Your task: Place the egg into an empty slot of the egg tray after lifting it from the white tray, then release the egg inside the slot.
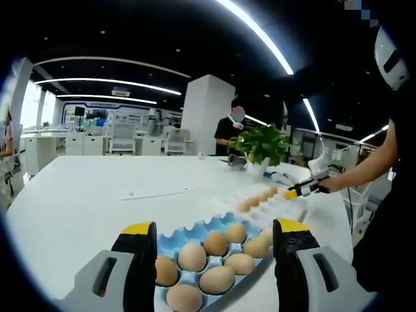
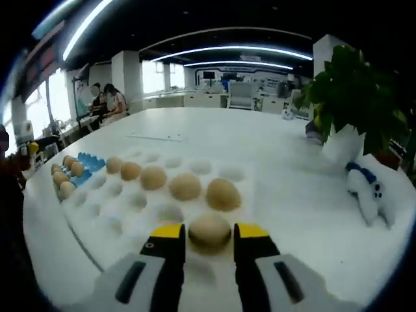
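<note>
Pick-up step: the right claw (image 2: 209,242) brackets a brown egg (image 2: 209,231) in the white moulded tray (image 2: 123,201) at lower centre, grip unconfirmed; next, lift and carry to the blue egg tray (image 1: 195,233), where the left claw (image 1: 214,242) stands open.

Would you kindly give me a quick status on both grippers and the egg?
Right gripper closed around an egg on the white tray. Left gripper open, empty, over the blue egg tray. Nothing in the way.

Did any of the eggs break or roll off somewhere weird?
Nothing stands out. The eggs in the blue egg tray sit whole in their slots, and the ones in the white tray rest in a neat row. The right gripper has one egg between its fingers, uncracked. No spills show.
</note>
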`<state>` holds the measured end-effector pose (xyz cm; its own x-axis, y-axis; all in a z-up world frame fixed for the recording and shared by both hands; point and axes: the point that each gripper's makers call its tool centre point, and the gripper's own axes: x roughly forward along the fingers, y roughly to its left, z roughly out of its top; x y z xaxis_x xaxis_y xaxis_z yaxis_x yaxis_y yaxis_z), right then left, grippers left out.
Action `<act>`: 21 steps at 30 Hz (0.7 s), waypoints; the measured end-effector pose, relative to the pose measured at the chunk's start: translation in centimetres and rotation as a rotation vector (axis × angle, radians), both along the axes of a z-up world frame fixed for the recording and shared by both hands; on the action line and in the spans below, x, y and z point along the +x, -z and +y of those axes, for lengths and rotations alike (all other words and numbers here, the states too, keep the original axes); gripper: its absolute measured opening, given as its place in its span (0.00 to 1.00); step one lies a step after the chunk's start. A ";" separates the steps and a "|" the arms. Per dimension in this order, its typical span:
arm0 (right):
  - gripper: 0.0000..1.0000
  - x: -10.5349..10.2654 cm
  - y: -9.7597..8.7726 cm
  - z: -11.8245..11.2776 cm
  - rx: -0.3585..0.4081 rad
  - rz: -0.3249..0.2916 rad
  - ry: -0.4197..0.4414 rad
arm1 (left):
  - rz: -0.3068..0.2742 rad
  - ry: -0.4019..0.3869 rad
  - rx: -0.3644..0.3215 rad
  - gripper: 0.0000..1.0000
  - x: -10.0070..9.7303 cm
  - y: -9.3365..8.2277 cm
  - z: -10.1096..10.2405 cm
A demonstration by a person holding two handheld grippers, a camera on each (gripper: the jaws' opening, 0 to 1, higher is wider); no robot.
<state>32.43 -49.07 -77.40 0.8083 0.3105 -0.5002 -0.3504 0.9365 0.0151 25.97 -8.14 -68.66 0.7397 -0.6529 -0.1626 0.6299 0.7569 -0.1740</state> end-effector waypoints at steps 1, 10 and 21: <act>0.28 0.1 0.1 -0.1 0.021 0.011 0.017 | 0.001 -0.002 -0.001 0.74 0.0 0.0 0.1; 0.27 0.4 0.1 0.1 0.006 -0.005 0.013 | 0.007 -0.016 0.003 0.74 -0.1 0.2 0.6; 0.26 0.0 -3.9 1.8 0.016 -0.082 -0.028 | 0.006 -0.016 0.013 0.76 -0.1 0.4 0.6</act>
